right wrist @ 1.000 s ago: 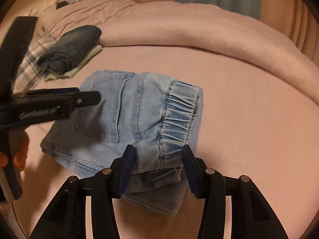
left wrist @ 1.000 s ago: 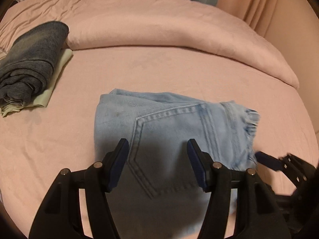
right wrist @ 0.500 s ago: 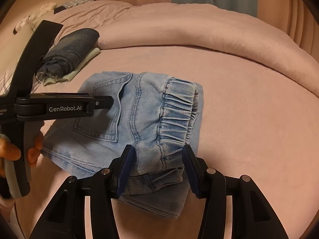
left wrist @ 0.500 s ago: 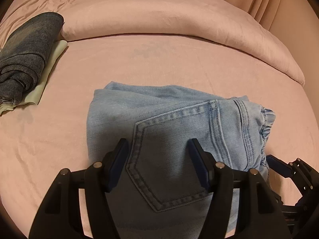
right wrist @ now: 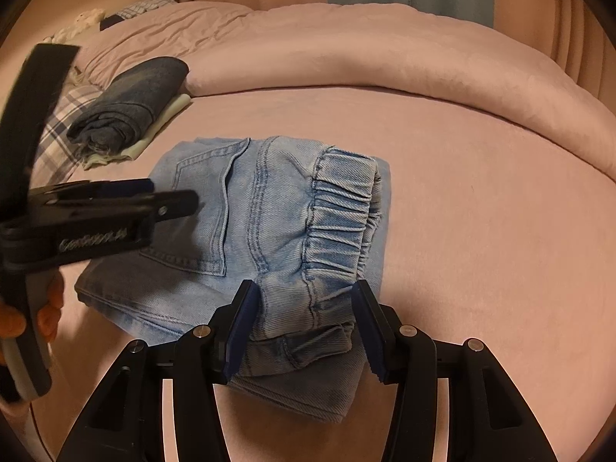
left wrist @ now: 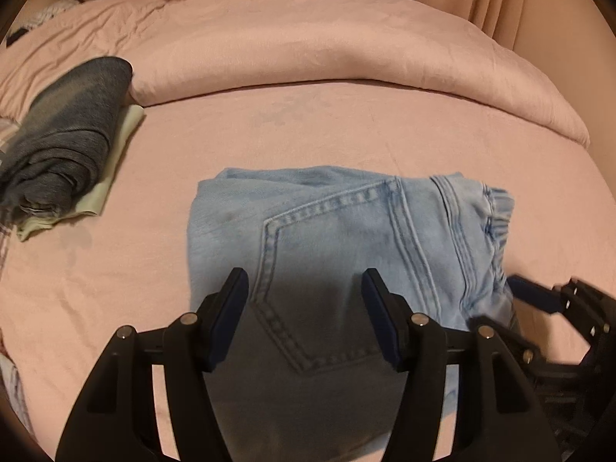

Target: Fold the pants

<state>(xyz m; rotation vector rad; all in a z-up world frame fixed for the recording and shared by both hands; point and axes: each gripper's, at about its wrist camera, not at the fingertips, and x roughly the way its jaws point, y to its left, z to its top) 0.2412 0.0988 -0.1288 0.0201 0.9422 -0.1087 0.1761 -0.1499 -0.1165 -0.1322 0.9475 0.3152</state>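
Note:
Light blue denim pants (left wrist: 338, 231) lie folded into a compact stack on the pink bed, back pocket up, elastic waistband (right wrist: 342, 208) on the right. My left gripper (left wrist: 304, 300) is open and empty, hovering over the pocket side. My right gripper (right wrist: 304, 319) is open, its jaws on either side of the near waistband end without closing on it. The left gripper also shows in the right wrist view (right wrist: 169, 204), above the stack's left part. The right gripper shows at the left wrist view's right edge (left wrist: 539, 296).
A folded dark denim garment (left wrist: 65, 138) rests on a pale green folded cloth (left wrist: 115, 154) at the left. A rolled pink duvet (left wrist: 346, 50) runs along the back. A plaid cloth (right wrist: 61, 127) lies at far left. Curtains hang behind the bed.
My left gripper has lifted and tilted up slightly, showing more of the duvet and curtains. The pants stay put. The right gripper has barely moved.

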